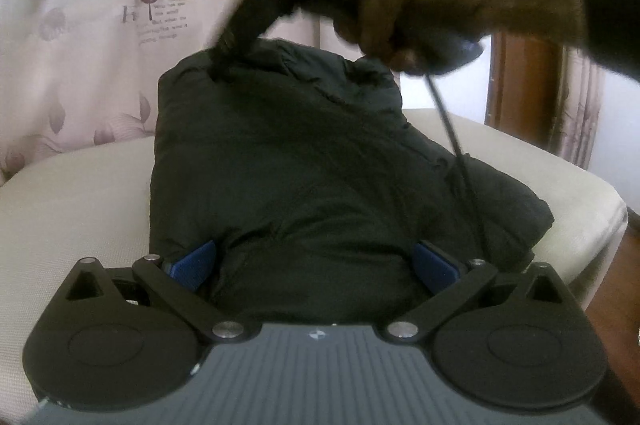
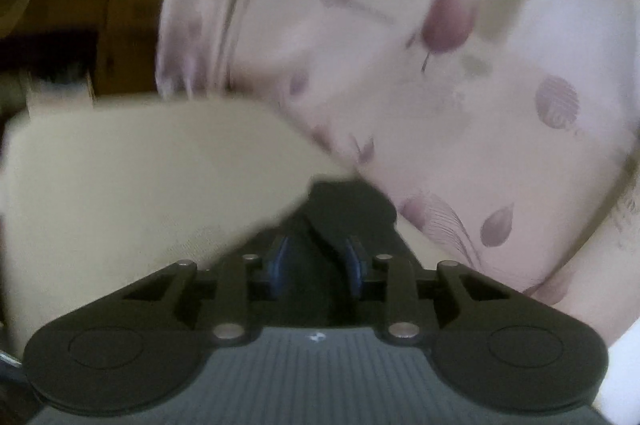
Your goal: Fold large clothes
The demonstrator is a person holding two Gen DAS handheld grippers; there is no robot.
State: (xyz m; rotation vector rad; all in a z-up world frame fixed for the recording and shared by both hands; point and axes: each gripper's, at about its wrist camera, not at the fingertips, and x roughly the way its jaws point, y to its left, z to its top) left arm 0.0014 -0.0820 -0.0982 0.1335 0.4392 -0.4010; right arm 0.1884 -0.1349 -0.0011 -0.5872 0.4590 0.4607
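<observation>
A dark puffy jacket (image 1: 300, 153) lies bundled on a beige cushion (image 1: 72, 193). My left gripper (image 1: 314, 265) sits low at its near edge. The blue pads (image 1: 192, 265) are spread wide, with the jacket's bulk bulging between them. At the far side a person's hand (image 1: 420, 13) holds my right gripper (image 1: 230, 45), which pinches the jacket's far upper edge and lifts it into a peak. In the right wrist view the right gripper (image 2: 317, 261) has its pads close together with a fold of the dark jacket (image 2: 340, 209) clamped between them. Both views are blurred.
A pale curtain (image 1: 80, 25) with purple leaf prints hangs behind the cushion and fills the right wrist view's right side (image 2: 440, 105). A wooden frame (image 1: 528, 85) stands at the right. A black cord (image 1: 452, 129) dangles from the hand onto the jacket. Dark wooden furniture (image 2: 80, 25) is far left.
</observation>
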